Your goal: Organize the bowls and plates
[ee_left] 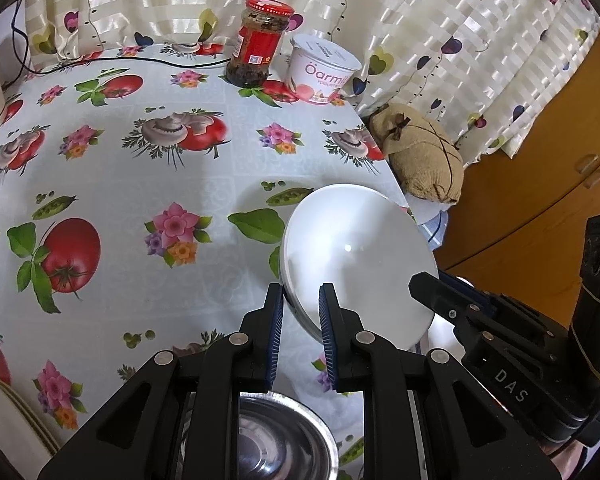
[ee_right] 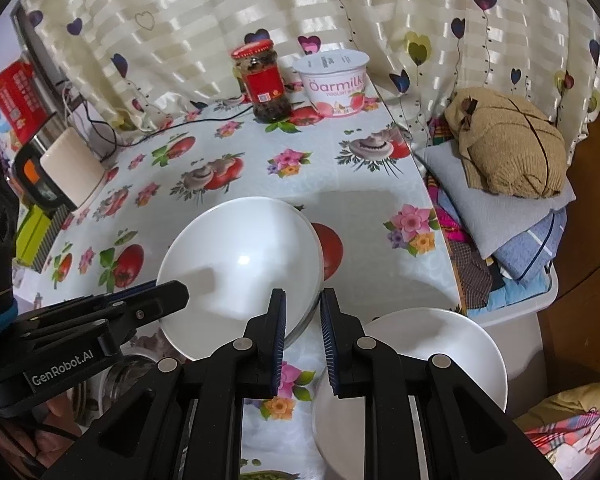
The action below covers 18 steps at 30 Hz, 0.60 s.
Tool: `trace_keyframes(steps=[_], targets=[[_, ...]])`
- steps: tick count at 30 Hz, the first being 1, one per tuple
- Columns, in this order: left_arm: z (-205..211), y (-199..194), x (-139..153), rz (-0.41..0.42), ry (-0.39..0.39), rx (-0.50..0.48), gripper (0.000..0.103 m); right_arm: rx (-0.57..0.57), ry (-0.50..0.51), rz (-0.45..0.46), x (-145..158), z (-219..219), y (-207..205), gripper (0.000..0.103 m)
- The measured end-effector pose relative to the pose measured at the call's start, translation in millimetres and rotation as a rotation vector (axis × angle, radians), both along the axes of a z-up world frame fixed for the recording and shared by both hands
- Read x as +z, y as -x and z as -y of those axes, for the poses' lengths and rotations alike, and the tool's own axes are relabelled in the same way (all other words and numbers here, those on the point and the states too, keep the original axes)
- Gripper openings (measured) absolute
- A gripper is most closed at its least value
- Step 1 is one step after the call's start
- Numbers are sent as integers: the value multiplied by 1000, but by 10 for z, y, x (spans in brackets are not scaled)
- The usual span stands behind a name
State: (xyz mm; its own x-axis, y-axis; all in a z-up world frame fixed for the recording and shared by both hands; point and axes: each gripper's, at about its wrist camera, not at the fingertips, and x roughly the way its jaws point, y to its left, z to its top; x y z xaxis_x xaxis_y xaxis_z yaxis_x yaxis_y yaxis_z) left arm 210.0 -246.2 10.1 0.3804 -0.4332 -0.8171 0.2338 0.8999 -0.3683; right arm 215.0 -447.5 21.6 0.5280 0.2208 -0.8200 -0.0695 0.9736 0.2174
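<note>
The left tool (ee_left: 301, 332) is clenched on the near left rim of the white bowl (ee_left: 360, 256), which hangs tilted above the desk (ee_left: 148, 184). The right tool (ee_right: 303, 340) pinches the opposite rim. Both hands are equally near. A second white bowl (ee_right: 432, 356) rests just right, beneath the right tool.

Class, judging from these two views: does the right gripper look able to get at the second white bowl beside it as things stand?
Probably not yet: the right gripper is shut on the rim of the tilted white bowl, so the second white bowl, though close and uncovered, must wait.
</note>
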Motion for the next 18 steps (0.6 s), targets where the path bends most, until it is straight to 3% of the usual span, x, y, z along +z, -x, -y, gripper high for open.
trace_keyframes(steps=[18], targets=[[-133,150,111,16,0,7,19,19,-4,26,191,-117,146,17]])
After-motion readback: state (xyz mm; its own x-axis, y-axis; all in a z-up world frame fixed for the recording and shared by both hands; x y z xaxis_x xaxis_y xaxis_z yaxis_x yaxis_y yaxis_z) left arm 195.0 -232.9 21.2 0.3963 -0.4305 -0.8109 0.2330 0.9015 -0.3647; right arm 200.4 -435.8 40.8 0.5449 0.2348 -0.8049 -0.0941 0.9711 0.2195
